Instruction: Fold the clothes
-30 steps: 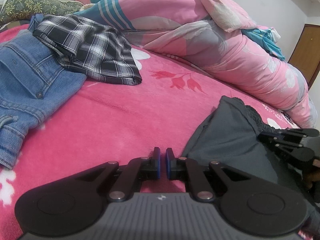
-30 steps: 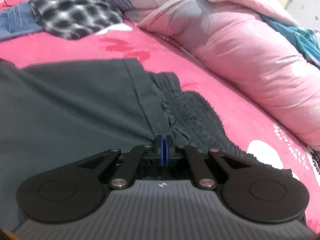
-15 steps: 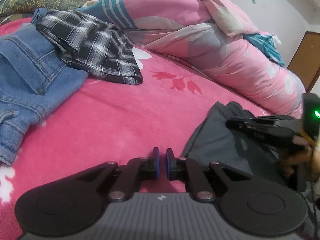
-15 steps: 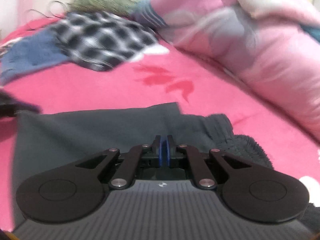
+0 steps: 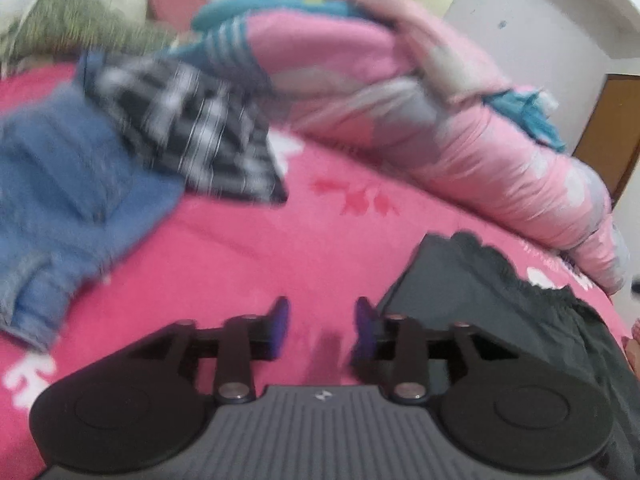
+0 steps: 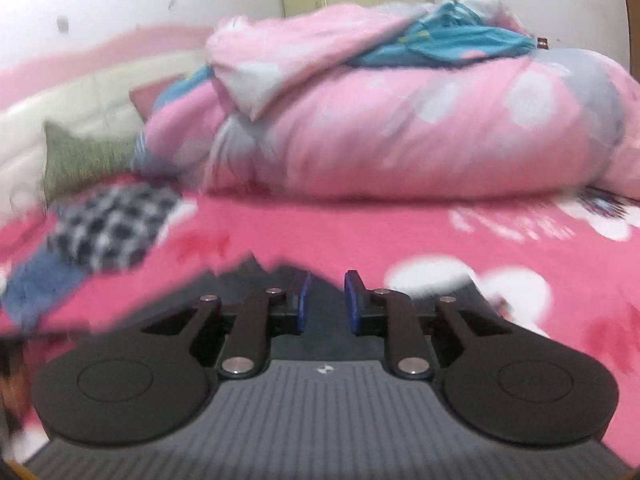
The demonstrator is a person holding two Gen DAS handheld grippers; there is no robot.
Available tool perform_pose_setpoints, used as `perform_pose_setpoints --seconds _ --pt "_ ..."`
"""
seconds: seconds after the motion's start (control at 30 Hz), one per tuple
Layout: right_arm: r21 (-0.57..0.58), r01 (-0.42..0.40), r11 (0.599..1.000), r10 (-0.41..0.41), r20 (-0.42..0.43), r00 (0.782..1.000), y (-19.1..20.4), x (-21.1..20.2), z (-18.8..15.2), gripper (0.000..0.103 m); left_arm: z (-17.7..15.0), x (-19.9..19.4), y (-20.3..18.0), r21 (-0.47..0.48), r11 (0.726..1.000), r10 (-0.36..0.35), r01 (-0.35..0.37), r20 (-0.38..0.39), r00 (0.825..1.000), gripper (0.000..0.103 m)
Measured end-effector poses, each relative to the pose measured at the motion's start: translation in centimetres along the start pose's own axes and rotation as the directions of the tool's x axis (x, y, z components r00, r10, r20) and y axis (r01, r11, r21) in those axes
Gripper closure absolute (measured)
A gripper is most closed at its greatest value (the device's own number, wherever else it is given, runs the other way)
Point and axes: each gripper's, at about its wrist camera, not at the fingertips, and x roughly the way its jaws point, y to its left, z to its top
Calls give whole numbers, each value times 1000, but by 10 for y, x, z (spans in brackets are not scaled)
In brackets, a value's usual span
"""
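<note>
Dark grey shorts [image 5: 500, 304] with a gathered waistband lie folded on the pink bedspread [image 5: 248, 248], at the right of the left wrist view. My left gripper [image 5: 322, 322] is open and empty, over the bedspread just left of the shorts' edge. My right gripper [image 6: 325, 300] is open and empty, just above the shorts [image 6: 256, 270], which show as a dark patch under and ahead of its fingers. Both views are blurred by motion.
Blue jeans [image 5: 68, 200] and a black-and-white plaid shirt [image 5: 192, 136] lie at the back left. A bunched pink quilt [image 5: 440, 128] runs along the far side; it also fills the back of the right wrist view [image 6: 400, 120]. A green pillow [image 6: 84, 156] leans on the headboard.
Both grippers have opened; the right one let go of the shorts and lifted, tilting up toward the quilt. The right gripper has left the left wrist view. The shorts lie flat.
</note>
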Motion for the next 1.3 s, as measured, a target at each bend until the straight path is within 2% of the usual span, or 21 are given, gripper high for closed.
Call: perform_pose_setpoints --seconds 0.13,0.2,0.23,0.33,0.4,0.53,0.67,0.8,0.93,1.03,1.1,1.2,1.23,1.3 --pt "-26 -19 999 16 -104 994 1 0 -37 85 -3 -8 -17 98 993 -73 67 57 996 62" --pt "5 -54 999 54 -138 989 -1 12 -45 85 -5 -5 -23 133 986 -102 98 26 994 61" --pt "26 -69 997 72 -157 985 -3 20 -48 85 -5 1 -25 139 986 -92 91 -5 996 61" --pt "109 -79 991 98 -182 978 -12 41 -56 85 -6 18 -18 95 994 -44 54 -105 993 63" --pt "154 -93 984 122 -198 973 -20 56 -59 85 -6 20 -13 67 996 -55 63 -109 993 63" --pt "267 -34 963 91 -205 975 -46 79 -69 89 -7 22 -13 76 995 -48 57 -115 992 63" --pt "407 38 913 20 -136 991 -72 69 -70 88 -7 22 -11 71 996 -52 60 -115 992 63" --pt "486 80 871 -41 -89 995 -89 13 -70 86 -7 21 -9 65 996 -56 64 -114 992 63" --pt "523 102 846 -98 -36 995 -93 -84 -81 83 -7 20 -9 57 996 -61 68 -111 992 62" --pt "547 153 823 -157 -40 987 -88 -160 -104 74 -6 19 -8 52 996 -62 68 -101 993 60" --pt "571 186 800 -192 -50 980 -81 -202 -126 65 -6 15 -10 59 997 -53 56 -64 997 60" --pt "616 221 756 -231 -65 971 -73 -247 -162 55 -5 -4 -25 123 991 -53 49 32 998 59" --pt "636 232 736 -247 -67 967 -73 -258 -175 53 -5 -14 -34 161 986 -64 54 59 996 59" --pt "689 252 679 -276 -79 958 -74 -278 -201 50 -7 -42 -61 248 963 -134 105 105 985 59"
